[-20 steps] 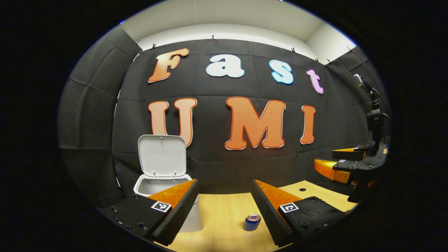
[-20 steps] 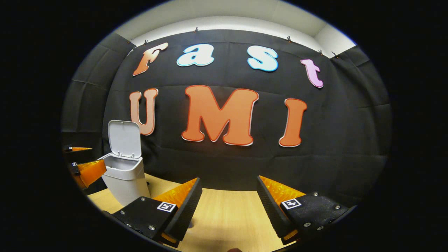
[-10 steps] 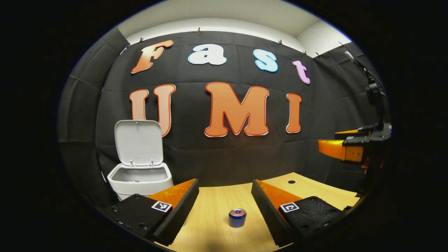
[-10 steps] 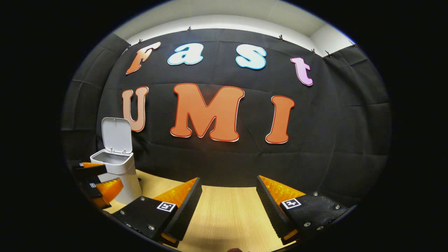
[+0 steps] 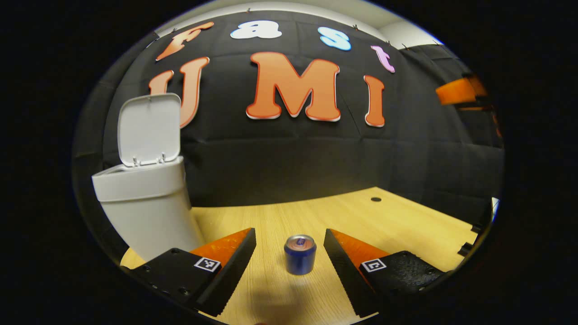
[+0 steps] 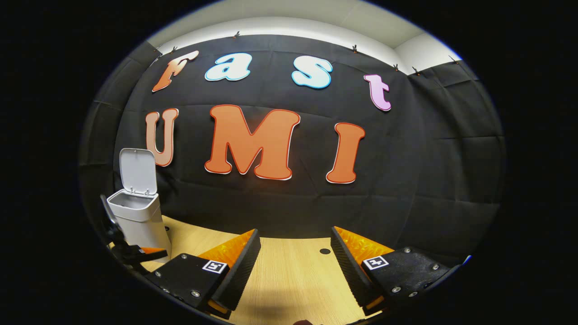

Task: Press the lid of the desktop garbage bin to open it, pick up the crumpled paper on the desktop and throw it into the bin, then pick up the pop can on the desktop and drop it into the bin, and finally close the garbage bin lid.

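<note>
A blue pop can [image 5: 300, 254] stands upright on the wooden desktop [image 5: 361, 216], just ahead of my left gripper [image 5: 289, 239] and centred between its fingers. That gripper is open and touches nothing. The white garbage bin [image 5: 145, 203] stands at the left with its lid [image 5: 149, 128] raised. In the right gripper view the same bin [image 6: 137, 219] is far off at the left, lid [image 6: 138, 171] up. My right gripper [image 6: 295, 243] hangs open above the desktop [image 6: 289, 271], with nothing between its fingers. The right gripper [image 5: 460, 90] also appears high at the right edge of the left gripper view.
A small dark hole [image 5: 375, 199] marks the desktop toward the back right, and it appears again as a hole [image 6: 324, 251] in the right gripper view. The left gripper's body [image 6: 131, 253] shows low beside the bin. Black cloth walls close the booth behind.
My left gripper has dropped low and moved toward the can, which now sits larger and centred between its fingers. The bin has slid left in both views. The right gripper has drifted slightly right.
</note>
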### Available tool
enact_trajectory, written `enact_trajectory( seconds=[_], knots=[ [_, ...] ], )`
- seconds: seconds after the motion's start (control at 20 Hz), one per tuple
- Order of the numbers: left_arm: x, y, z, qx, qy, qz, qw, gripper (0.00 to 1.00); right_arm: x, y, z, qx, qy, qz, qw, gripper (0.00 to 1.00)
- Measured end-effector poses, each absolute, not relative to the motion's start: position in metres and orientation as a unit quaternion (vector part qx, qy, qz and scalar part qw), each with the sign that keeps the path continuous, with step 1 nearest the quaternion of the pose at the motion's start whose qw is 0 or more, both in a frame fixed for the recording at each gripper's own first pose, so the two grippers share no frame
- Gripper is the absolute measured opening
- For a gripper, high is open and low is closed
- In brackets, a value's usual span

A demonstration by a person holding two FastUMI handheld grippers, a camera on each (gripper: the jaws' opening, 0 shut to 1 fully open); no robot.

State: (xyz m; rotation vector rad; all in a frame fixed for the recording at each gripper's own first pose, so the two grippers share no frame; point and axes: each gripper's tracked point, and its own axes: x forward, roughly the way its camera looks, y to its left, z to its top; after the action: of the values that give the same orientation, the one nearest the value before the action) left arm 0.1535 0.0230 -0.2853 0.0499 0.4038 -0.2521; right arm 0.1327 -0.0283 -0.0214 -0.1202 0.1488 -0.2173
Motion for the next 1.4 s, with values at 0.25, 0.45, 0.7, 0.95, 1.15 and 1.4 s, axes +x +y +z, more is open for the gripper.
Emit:
enact_trajectory(
  seconds=[0.25, 0.45, 0.7, 0.95, 1.15, 1.4],
  knots=[
    [0.177, 0.014, -0.386, 0.024, 0.288, -0.121, 0.95, 0.99, 0.128, -0.035, -0.018, -0.074, 0.082, -0.132, 0.985, 0.93],
    [0.202, -0.001, -0.409, 0.054, 0.285, -0.144, 0.946, 0.99, 0.12, -0.04, -0.017, -0.088, 0.088, -0.151, 0.981, 0.93],
    [0.212, -0.016, -0.447, 0.075, 0.31, -0.164, 0.933, 0.98, 0.121, -0.045, -0.02, -0.096, 0.096, -0.168, 0.976, 0.93],
    [0.218, -0.019, -0.434, 0.077, 0.294, -0.172, 0.937, 0.86, 0.119, -0.047, -0.024, -0.09, 0.1, -0.171, 0.976, 0.93],
    [0.219, -0.017, -0.418, 0.089, 0.283, -0.17, 0.94, 0.81, 0.116, -0.046, -0.021, -0.092, 0.093, -0.159, 0.979, 0.94],
    [0.211, -0.008, -0.356, 0.088, 0.234, -0.162, 0.954, 0.8, 0.116, -0.043, -0.019, -0.083, 0.088, -0.141, 0.983, 0.94]
  ],
)
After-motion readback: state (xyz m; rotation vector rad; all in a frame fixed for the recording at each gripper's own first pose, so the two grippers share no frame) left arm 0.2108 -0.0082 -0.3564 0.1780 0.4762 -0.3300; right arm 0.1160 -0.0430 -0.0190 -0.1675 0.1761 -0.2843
